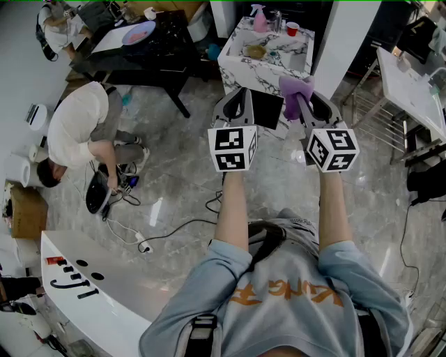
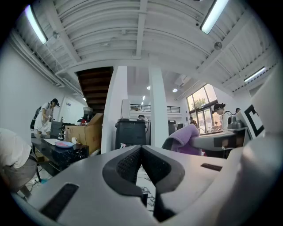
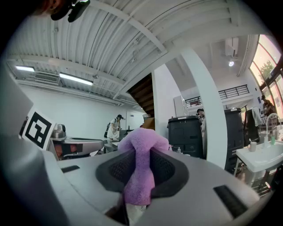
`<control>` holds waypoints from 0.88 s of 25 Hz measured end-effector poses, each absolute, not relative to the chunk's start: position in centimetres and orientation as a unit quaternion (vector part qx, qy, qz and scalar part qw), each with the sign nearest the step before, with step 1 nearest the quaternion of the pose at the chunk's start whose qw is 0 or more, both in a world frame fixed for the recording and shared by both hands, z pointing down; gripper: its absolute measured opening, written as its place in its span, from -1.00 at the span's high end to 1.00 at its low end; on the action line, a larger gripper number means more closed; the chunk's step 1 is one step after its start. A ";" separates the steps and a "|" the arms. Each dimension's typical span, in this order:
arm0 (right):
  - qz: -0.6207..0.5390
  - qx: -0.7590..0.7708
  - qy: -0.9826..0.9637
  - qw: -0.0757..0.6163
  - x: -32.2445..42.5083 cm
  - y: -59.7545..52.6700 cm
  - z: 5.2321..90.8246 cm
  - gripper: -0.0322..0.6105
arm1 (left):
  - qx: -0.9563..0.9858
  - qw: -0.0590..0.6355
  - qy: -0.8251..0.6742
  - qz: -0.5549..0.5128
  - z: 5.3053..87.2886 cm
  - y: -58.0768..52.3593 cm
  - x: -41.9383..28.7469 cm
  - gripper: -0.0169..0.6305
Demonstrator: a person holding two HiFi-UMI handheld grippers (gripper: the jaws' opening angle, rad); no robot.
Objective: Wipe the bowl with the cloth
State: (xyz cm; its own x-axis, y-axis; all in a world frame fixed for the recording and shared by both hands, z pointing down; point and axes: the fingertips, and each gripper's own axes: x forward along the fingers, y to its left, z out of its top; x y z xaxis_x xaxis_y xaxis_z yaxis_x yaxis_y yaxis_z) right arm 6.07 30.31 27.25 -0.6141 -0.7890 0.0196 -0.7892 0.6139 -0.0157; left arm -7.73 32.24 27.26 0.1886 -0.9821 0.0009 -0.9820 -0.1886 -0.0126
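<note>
In the head view both grippers are held up in front of me, above the marble floor. My right gripper (image 1: 301, 97) is shut on a purple cloth (image 1: 294, 87), which bunches out past its tips. In the right gripper view the cloth (image 3: 141, 137) fills the gap between the pads of that gripper (image 3: 137, 155). My left gripper (image 1: 241, 92) is shut with nothing in it; its pads meet in the left gripper view (image 2: 141, 149), where the cloth (image 2: 188, 139) shows to the right. A tan bowl (image 1: 254, 51) sits on the marble table (image 1: 240, 70) ahead, well beyond both grippers.
A pink spray bottle (image 1: 259, 17) and a red cup (image 1: 293, 28) stand on the marble table. A person (image 1: 77, 132) crouches on the floor at left beside cables (image 1: 174, 230). A black table (image 1: 139, 45) stands behind, a white counter (image 1: 90, 286) near left, a white table (image 1: 411, 84) right.
</note>
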 end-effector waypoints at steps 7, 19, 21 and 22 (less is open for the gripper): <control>0.020 0.442 -0.897 0.001 5.6 29.1 27.2 0.58 | -0.773 -0.003 0.635 0.003 27.3 31.3 -8.6 0.88; 0.020 0.460 -0.887 -0.037 5.6 22.8 25.4 0.58 | -0.778 0.001 0.628 0.016 26.9 27.9 -11.3 0.88; 0.018 0.454 -0.890 -0.040 4.8 21.0 25.4 0.58 | -0.774 0.001 0.633 0.015 27.1 26.5 -12.2 0.88; 0.020 0.450 -0.892 -0.041 4.3 20.1 25.6 0.58 | -0.771 0.000 0.637 0.012 27.4 25.7 -12.7 0.88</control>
State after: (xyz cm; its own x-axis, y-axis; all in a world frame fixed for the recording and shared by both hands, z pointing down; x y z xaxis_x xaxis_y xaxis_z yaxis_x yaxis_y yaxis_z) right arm 4.33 20.08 25.61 -0.5912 -0.8046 -0.0550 -0.8014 0.5938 -0.0721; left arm -12.72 25.68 27.37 0.1888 -0.9818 -0.0189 -0.9818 -0.1891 0.0163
